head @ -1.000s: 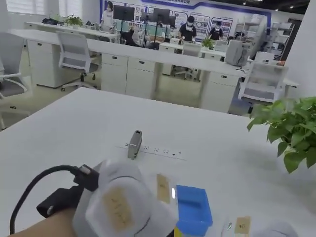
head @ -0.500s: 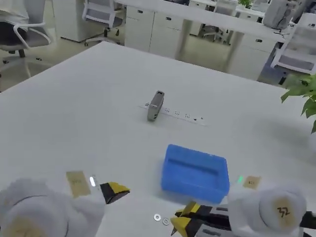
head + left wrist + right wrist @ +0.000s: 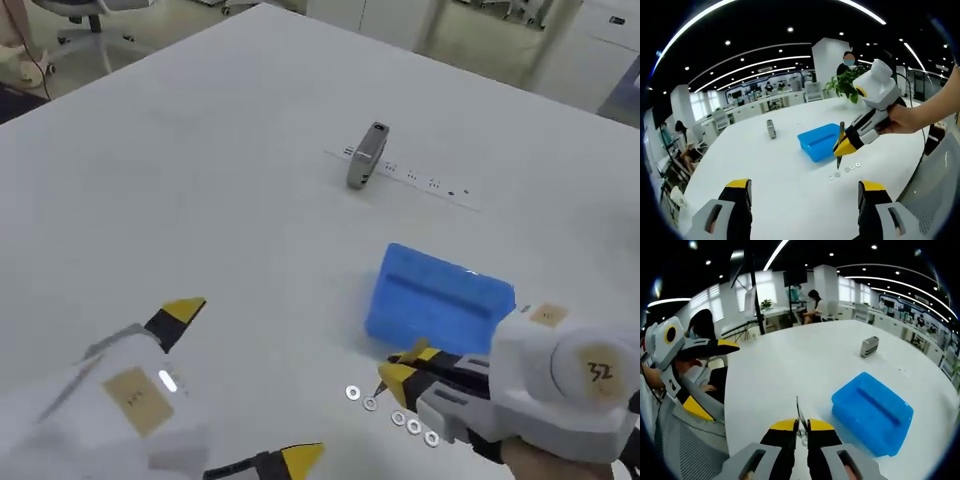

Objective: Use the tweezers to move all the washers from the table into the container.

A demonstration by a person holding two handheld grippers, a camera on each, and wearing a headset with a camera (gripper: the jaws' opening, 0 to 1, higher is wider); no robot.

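Right gripper (image 3: 400, 368) has a white plastic housing and yellow-and-black jaws, pinched narrow on thin dark metal tweezers (image 3: 840, 146). In the right gripper view the tweezers stand up between the two almost-touching jaws. The tip points down at the table just over the washers; whether it touches one can't be told.

Five small flat silver ring washers (image 3: 398, 418) lie in a loose row on the smooth white tabletop (image 3: 200, 150). They are outside the glossy blue rectangular plastic container (image 3: 440, 295), just off its near wall.

Left gripper (image 3: 243, 385) has its jaws spread wide and grips nothing. It is over bare table, left of the washers.

Around: a small grey metal-looking block (image 3: 367, 157) stands beyond the container, beside a thin flush strip of sockets (image 3: 420, 182). A leafy green plant (image 3: 844, 84) sits behind the right gripper in the left gripper view.

Hidden or unclear: in the head view the right gripper's housing covers the container's near right corner, and the tweezers are hard to pick out against the jaws. The left gripper's body is cut off at the bottom-left edge.
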